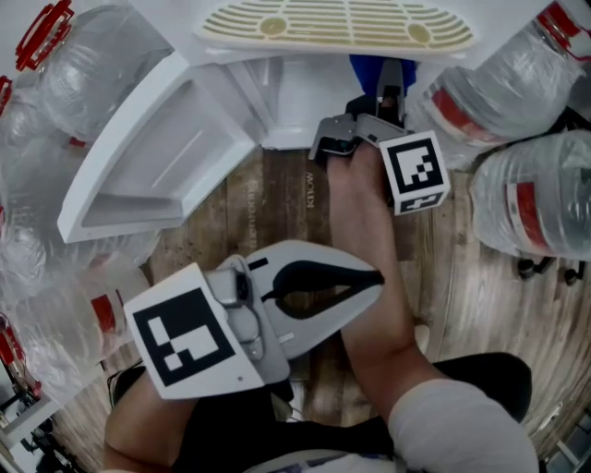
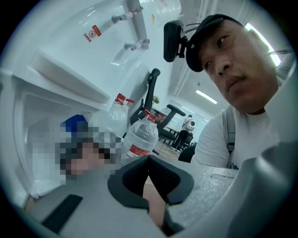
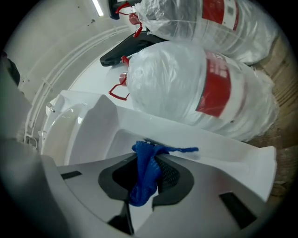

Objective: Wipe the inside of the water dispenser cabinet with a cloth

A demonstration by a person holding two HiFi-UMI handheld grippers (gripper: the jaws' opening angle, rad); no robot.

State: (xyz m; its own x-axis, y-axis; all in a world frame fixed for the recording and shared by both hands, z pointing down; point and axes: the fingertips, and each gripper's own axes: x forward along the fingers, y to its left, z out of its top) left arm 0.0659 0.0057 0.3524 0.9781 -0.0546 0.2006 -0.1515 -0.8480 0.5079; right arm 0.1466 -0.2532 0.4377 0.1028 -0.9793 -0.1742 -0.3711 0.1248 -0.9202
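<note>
A blue cloth (image 1: 369, 66) (image 3: 145, 173) is pinched in my right gripper (image 1: 391, 85) (image 3: 148, 174), which is shut on it. Gripper and cloth sit at the mouth of the white water dispenser cabinet (image 1: 294, 103), just under the beige drip grille (image 1: 342, 23). The cabinet door (image 1: 157, 157) hangs open to the left. In the right gripper view the cloth tip lies against a white cabinet edge (image 3: 186, 144). My left gripper (image 1: 377, 277) (image 2: 149, 160) hangs lower, over the right forearm, its jaws shut with nothing held. The left gripper view shows the cloth (image 2: 74, 123) far off.
Large water bottles in clear bags crowd both sides: on the right (image 1: 503, 83) (image 1: 536, 194), on the left (image 1: 83, 83) (image 1: 55, 314). In the right gripper view one bagged bottle (image 3: 186, 88) lies close past the cabinet edge. Wooden floor (image 1: 277, 203) lies below the cabinet.
</note>
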